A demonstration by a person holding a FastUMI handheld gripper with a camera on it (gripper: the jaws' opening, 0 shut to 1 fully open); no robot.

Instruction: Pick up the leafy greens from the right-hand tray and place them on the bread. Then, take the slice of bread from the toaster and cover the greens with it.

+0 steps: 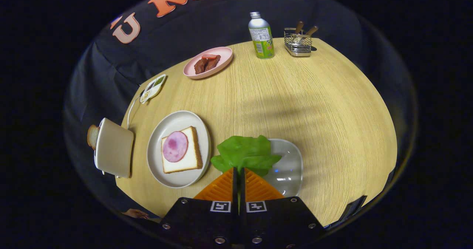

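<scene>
1. Gripper (238,170) fingers are pressed close together, clamped on the near edge of the leafy greens (244,153), which fan out just ahead of the fingertips
2. Held greens hang over the left rim of the clear tray (292,167), and whether they are lifted fully free of it cannot be told
3. Taking the white plate (159,160) as the landmark: it sits just to the left of the greens, its right rim almost touching the leaf's left edge
4. On that plate lies the bread (184,160), a square slice with a round pink slice of ham (175,146) on top; judged from this, the coming move is a short carry to the left, with nothing standing between leaf and bread
5. Left of the plate stands the toaster (114,147), with a second slice of bread (92,136) poking out of its far side; that slice is for the later step
6. Beyond the plate, well apart, are a small divided dish (152,88), a pink plate (208,62) of dark food, a bottle (261,36) and a wire caddy (298,42); all stand on the wooden table (332,105) and none is in the way
</scene>
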